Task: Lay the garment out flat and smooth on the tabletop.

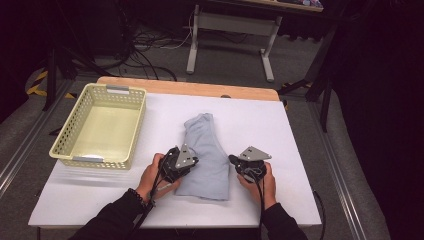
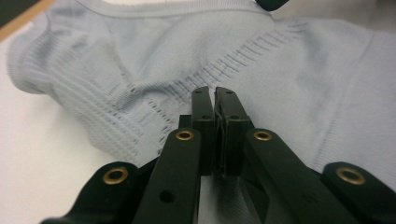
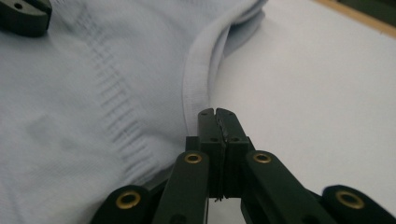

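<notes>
We have both grippers down at the near end of the top (image 1: 207, 155), a folded pale-blue knit that lies on the white table (image 1: 280, 150). The left gripper (image 2: 215, 93) rests on the top's left edge with its jaws pressed together and nothing pinched. The right gripper (image 3: 217, 113) sits at the top's right hem, jaws likewise pressed together, apart from the cloth or barely touching it. We judge the top light, soft and limp: it will sag and unfold if lifted by one point, so we would take the two near corners, or the thick hem by the right gripper. Left of the top, well apart, stands the yellow basket (image 1: 136, 125), and nothing lies between them. Beyond the top runs the table's wooden edge (image 1: 200, 88).
</notes>
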`<action>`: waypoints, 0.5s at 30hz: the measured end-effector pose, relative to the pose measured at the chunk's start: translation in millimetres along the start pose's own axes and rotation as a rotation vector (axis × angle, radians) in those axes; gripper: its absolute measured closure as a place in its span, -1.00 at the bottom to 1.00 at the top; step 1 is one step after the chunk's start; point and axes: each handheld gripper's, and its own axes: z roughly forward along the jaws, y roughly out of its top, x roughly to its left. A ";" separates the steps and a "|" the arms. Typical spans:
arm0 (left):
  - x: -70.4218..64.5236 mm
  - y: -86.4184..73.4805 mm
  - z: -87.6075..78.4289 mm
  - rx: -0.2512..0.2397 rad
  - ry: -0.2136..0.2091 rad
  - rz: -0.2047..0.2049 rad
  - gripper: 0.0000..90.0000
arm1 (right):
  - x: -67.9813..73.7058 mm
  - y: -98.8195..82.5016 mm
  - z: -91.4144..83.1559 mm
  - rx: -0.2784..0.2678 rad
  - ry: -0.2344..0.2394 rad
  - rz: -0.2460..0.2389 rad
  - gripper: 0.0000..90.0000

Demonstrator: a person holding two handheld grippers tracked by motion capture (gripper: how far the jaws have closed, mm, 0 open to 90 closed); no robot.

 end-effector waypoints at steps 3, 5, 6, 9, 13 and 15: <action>0.3 3.5 -12.5 -0.026 0.013 0.015 0.93 | 3.8 6.4 -8.3 -0.050 0.008 -0.014 0.97; 1.3 4.0 -18.3 -0.025 0.012 0.010 0.92 | 8.1 10.4 -13.8 -0.090 0.027 -0.025 0.96; 1.2 3.4 -18.7 -0.016 0.009 0.008 0.93 | 11.7 12.2 -14.9 -0.097 0.039 -0.036 0.95; -0.1 0.1 -15.6 0.017 -0.007 0.001 0.93 | 21.2 12.2 -12.0 -0.085 0.075 -0.062 0.94; -4.1 -5.4 -8.6 0.059 -0.033 0.005 0.93 | 28.7 7.9 0.4 -0.024 0.100 -0.089 0.90; -5.4 -8.1 -5.5 0.073 -0.042 0.000 0.93 | 28.8 6.1 4.4 -0.001 0.097 -0.100 0.89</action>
